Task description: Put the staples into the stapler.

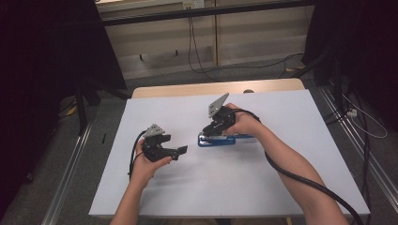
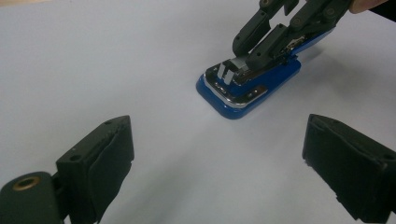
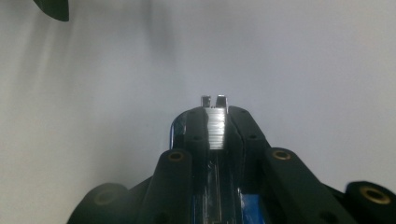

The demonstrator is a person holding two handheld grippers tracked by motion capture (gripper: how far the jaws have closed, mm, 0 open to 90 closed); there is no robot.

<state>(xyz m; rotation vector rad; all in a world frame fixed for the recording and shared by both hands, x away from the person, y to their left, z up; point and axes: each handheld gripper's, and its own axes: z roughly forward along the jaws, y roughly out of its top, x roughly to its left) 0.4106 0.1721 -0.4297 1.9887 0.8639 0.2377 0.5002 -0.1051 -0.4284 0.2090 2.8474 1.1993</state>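
Note:
A blue stapler (image 1: 216, 140) lies on the white table top (image 1: 291, 117), its top swung back under the person's right hand. My right gripper (image 1: 209, 132) points down into it, jaws shut on the silver strip of staples (image 3: 216, 128) in the metal channel. In the left gripper view the stapler (image 2: 238, 100) lies ahead, with the right gripper (image 2: 250, 53) pressed in near its front end. My left gripper (image 1: 180, 151) is held to the left of the stapler and aims at it. Its jaws stand open around bare table (image 2: 215, 144).
The white sheet covers a wooden table whose far edge (image 1: 216, 88) shows. Metal rails (image 1: 70, 164) run along the floor on both sides, and cables (image 1: 356, 117) lie on the floor at the right. Black cables trail from both grippers toward the person.

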